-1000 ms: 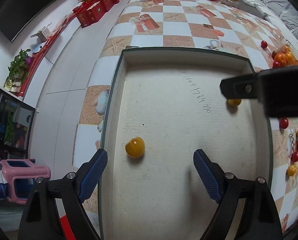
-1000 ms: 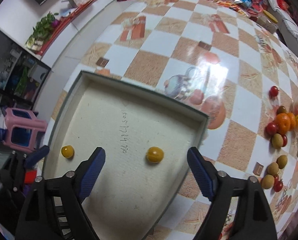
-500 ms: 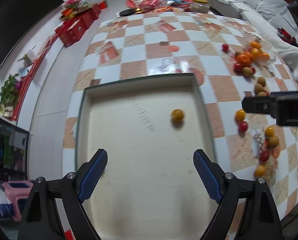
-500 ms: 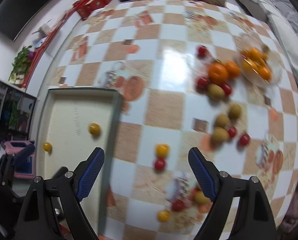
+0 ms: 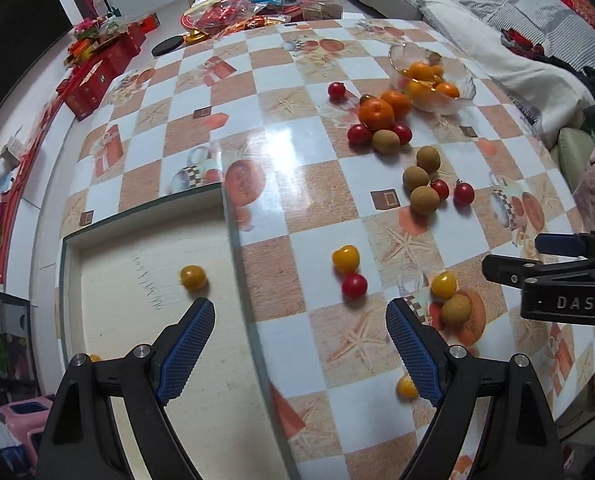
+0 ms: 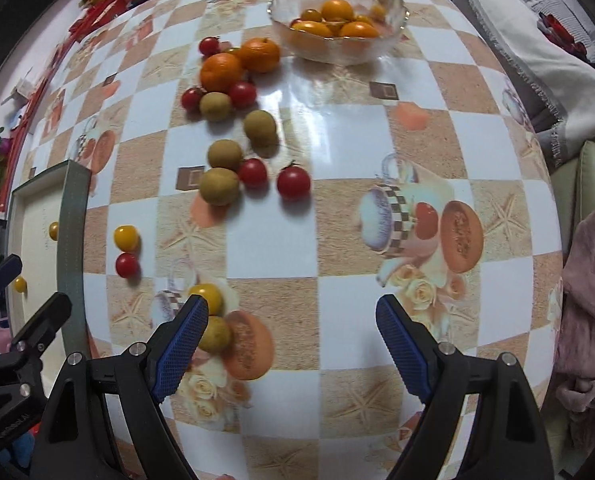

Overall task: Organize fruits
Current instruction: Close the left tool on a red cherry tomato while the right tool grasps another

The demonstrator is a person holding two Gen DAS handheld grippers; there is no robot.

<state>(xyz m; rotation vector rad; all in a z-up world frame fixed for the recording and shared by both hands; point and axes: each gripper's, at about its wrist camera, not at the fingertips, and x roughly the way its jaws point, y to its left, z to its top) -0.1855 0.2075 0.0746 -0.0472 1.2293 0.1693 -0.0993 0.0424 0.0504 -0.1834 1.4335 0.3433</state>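
Note:
My left gripper (image 5: 299, 322) is open and empty, straddling the right rim of a shallow beige tray (image 5: 233, 240). A yellow tomato (image 5: 193, 277) lies in the tray. My right gripper (image 6: 291, 330) is open and empty above the table; a yellow tomato (image 6: 207, 294) and a brown longan (image 6: 216, 334) lie by its left finger. Loose yellow (image 6: 126, 237) and red (image 6: 127, 265) tomatoes lie near the tray (image 6: 72, 216). More red tomatoes (image 6: 293, 183), longans (image 6: 219, 186) and two oranges (image 6: 221, 72) lie farther back.
A glass bowl (image 6: 393, 38) holding oranges and yellow tomatoes stands at the far side. Red boxes and snack bags (image 5: 233, 8) crowd the table's far end. A sofa with blankets (image 5: 497, 40) lies to the right. The table edge curves close at the right.
Both grippers have swung right, away from the tray middle towards the scattered fruit. The left now straddles the tray rim; the right is over the table near the bowl side.

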